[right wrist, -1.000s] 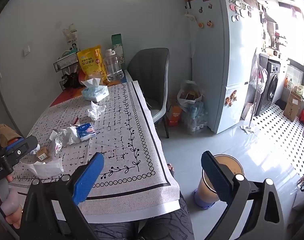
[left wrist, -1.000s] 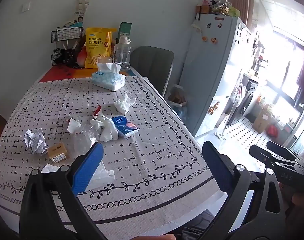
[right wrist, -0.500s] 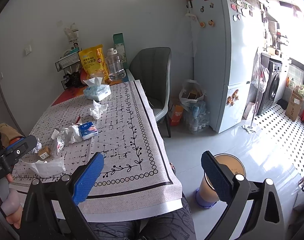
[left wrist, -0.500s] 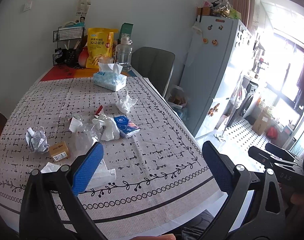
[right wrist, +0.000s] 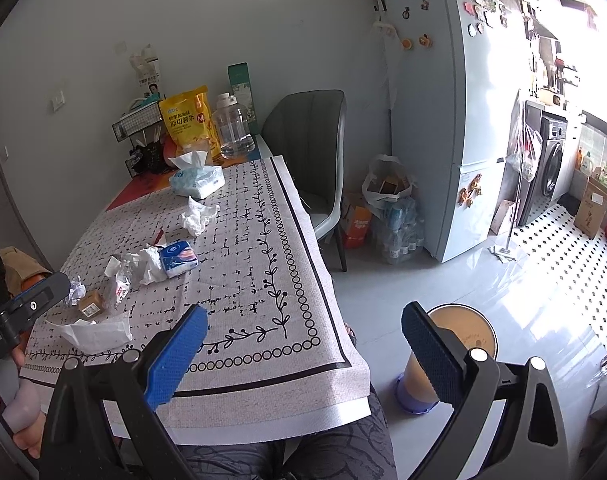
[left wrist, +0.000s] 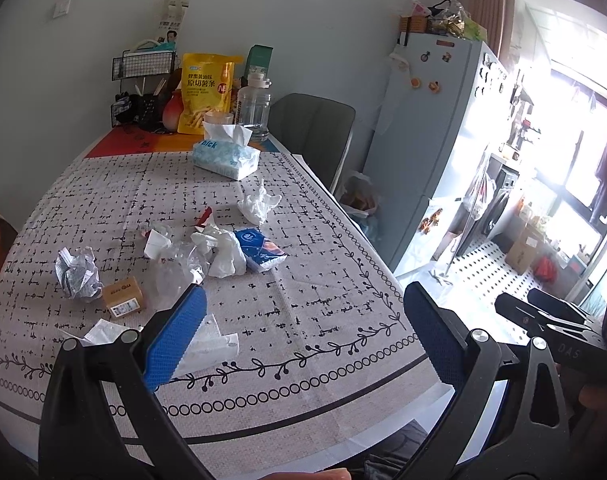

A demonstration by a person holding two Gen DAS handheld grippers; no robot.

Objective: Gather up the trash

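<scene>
Trash lies on the patterned tablecloth: a crumpled paper ball, a small brown box, clear plastic wrap, white crumpled bags, a blue tissue pack, a crumpled tissue and a white paper. My left gripper is open and empty above the table's near edge. My right gripper is open and empty over the table's near right corner. A brown bin stands on the floor to the right.
A tissue box, a yellow snack bag, a water jug and a wire rack stand at the far end. A grey chair and a fridge are to the right.
Both grippers have risen and tilted slightly, so the table looks a little farther off. Both stay open. Nothing on the table has moved.
</scene>
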